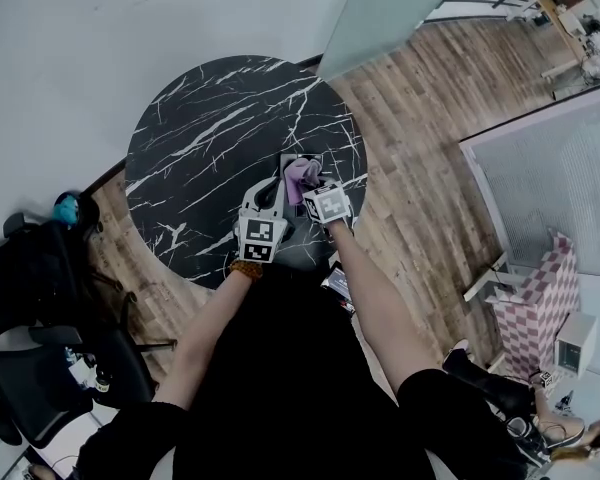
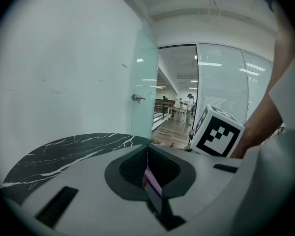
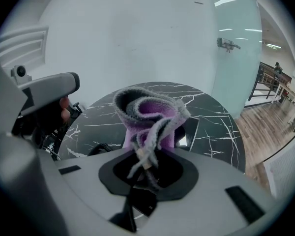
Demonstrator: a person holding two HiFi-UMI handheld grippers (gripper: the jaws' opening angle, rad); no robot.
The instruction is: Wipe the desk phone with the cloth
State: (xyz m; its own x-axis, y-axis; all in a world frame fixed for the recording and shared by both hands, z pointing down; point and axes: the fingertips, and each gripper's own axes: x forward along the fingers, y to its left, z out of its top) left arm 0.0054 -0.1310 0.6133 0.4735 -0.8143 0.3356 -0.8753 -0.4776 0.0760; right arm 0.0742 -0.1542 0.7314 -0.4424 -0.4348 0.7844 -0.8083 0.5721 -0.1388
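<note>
Head view: round black marble table (image 1: 210,138), wood floor (image 1: 420,158); right tool (image 1: 308,182) clamps cloth (image 1: 298,171).

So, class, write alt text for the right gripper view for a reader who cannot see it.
The right tongs pinch a purple-and-grey cloth, bunched upward, over a round black marble table. A dark desk phone shows partly behind the cloth.

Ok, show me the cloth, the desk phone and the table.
cloth (image 3: 152,113): right gripper view, its purple fold
desk phone (image 3: 191,127): right gripper view, dark body beside cloth
table (image 1: 200,138): head view, bare marble top
</note>
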